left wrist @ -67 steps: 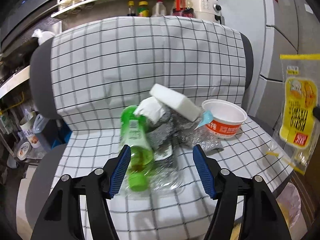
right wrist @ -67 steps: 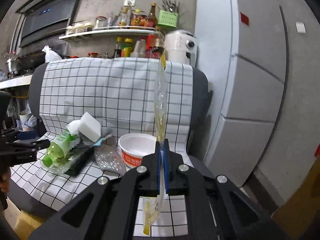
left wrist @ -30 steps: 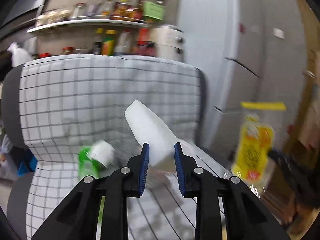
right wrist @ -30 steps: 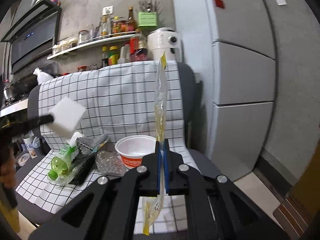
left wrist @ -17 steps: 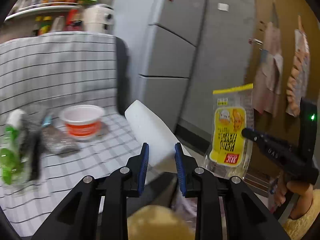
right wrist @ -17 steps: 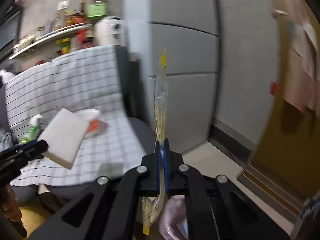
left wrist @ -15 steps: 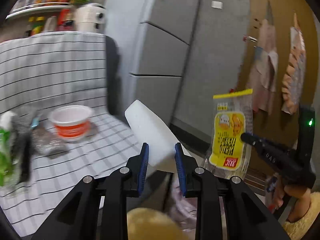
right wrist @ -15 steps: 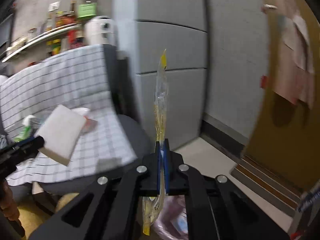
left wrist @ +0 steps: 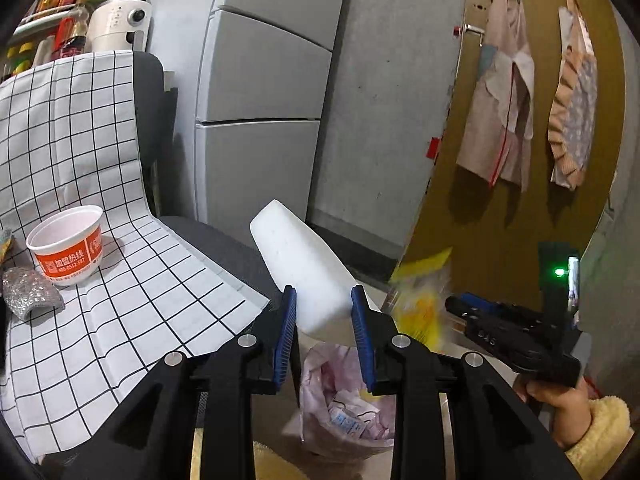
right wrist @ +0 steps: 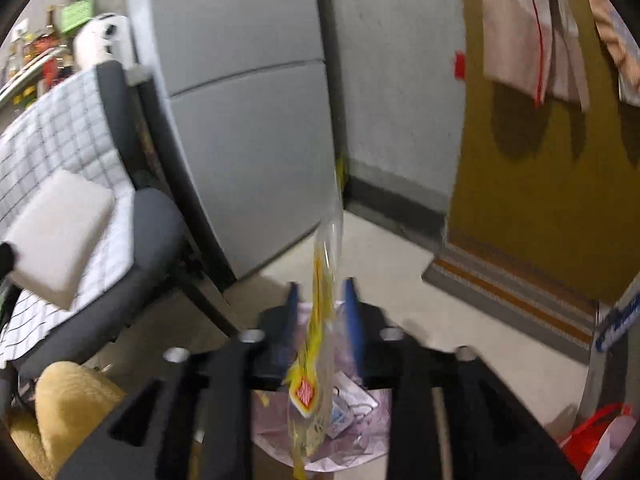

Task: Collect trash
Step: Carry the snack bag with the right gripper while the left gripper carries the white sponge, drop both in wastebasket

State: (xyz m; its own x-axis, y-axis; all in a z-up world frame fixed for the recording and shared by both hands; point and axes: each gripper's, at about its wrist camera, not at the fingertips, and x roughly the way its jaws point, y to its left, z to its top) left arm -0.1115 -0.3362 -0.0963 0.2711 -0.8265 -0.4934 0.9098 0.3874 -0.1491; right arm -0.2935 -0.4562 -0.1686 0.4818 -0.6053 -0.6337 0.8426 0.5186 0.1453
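Note:
My left gripper [left wrist: 324,308] is shut on a white foam block [left wrist: 304,268] and holds it above a pink trash bag [left wrist: 344,408] on the floor. The block also shows in the right wrist view [right wrist: 60,236]. My right gripper [right wrist: 320,300] is open, and a yellow snack wrapper [right wrist: 320,344] slips down between its fingers over the pink bag [right wrist: 352,420]. In the left wrist view the wrapper [left wrist: 420,300] is a yellow blur beside the right gripper [left wrist: 460,308].
A chair with a checked cloth [left wrist: 120,264] holds a red-and-white paper bowl [left wrist: 68,244] and a silver foil wad [left wrist: 28,296]. A grey fridge [left wrist: 260,120] stands behind. A brown door [right wrist: 540,160] is at the right. A red bag [right wrist: 600,428] lies on the floor.
Both grippers have swung from the chair to above the pink bag. My right gripper has opened and the yellow wrapper is falling. My left gripper still holds the foam block.

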